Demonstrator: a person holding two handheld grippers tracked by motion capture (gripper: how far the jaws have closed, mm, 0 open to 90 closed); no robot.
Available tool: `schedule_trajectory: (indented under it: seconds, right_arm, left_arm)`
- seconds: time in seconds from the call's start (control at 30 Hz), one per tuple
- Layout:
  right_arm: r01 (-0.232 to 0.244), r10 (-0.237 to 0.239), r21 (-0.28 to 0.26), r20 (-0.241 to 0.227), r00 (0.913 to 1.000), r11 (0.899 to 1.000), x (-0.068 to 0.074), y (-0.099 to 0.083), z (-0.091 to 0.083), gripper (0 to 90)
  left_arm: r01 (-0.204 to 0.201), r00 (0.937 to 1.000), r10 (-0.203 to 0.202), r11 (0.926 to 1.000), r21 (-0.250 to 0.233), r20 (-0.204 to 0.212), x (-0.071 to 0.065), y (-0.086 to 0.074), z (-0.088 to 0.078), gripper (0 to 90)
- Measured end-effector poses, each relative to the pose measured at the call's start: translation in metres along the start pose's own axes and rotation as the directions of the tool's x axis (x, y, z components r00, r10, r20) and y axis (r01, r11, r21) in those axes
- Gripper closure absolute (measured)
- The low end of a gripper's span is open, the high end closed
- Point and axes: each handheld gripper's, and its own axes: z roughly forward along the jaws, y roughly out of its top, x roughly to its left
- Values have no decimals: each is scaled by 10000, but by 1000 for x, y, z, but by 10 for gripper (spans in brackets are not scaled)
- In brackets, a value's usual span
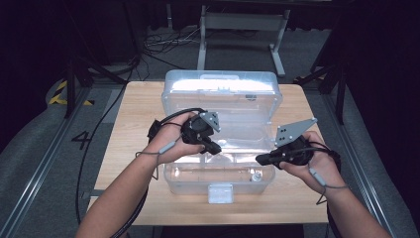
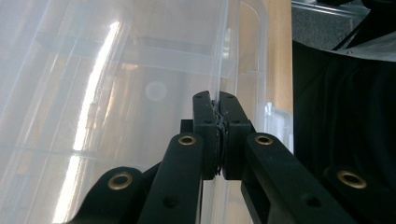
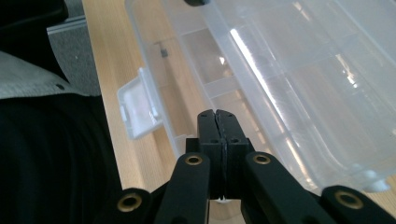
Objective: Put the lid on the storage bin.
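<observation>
my left hand-held gripper (image 2: 218, 109) clamps box lid (image 2: 140, 70) edge; right hand-held gripper (image 3: 217, 122) closed, empty; keep lid steady, pinch firm.

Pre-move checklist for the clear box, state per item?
1. Left gripper grips a clear plastic edge of the inner tray: ok, jaws pinch the thin wall in the left gripper view.
2. Right gripper free: ok, jaws shut with nothing between them, beside the box's right side.
3. Lid open: ok, it stands up at the back.
4. Front latch released: ok, it hangs off the front wall.
5. Box sits flat on the table: ok.
6. Small metal item in the front compartment, clear of the tray: cannot tell.
</observation>
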Motion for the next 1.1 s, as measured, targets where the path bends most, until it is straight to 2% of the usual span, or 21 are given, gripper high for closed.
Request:
schedule_trajectory:
  seconds: [0.2,0.43,0.47,0.7,0.8,0.97,1.0,1.1]
  right_arm:
    - [-483,492,-721,99,9987,9962,-9,-5,-7,900]
    - [-962,1064,-1658,541,9929,9815,-19,-13,-17,900]
    - [-962,1064,-1658,541,9929,9815,-19,-13,-17,900]
    - [-1564,1838,-2697,792,9798,9502,-30,-22,-22,900]
    - [-1651,1973,-2951,827,9769,9411,-33,-24,-24,900]
    - [-1718,2109,-3172,930,9731,9327,-35,-26,-25,900]
    - [-1797,2233,-3328,974,9699,9257,-36,-27,-26,900]
    - [-1918,2423,-3583,1012,9649,9137,-37,-28,-27,900]
  left_arm:
    - [3,10000,-3,10000,-41,20,0,-1,0,878]
    - [-10,10000,10,10000,-23,10,-1,-1,0,879]
    - [-10,10000,10,10000,-23,10,-1,-1,0,879]
    - [-10,10000,10,9999,-112,-3,-1,-3,1,879]
    - [-5,10000,5,9999,-131,6,-2,-4,1,878]
    - [-63,10000,63,9999,-143,51,-3,-5,2,878]
    - [-81,10000,81,9999,-134,11,-5,-5,2,878]
    - [-126,9999,125,9999,-87,-26,-7,-6,3,879]
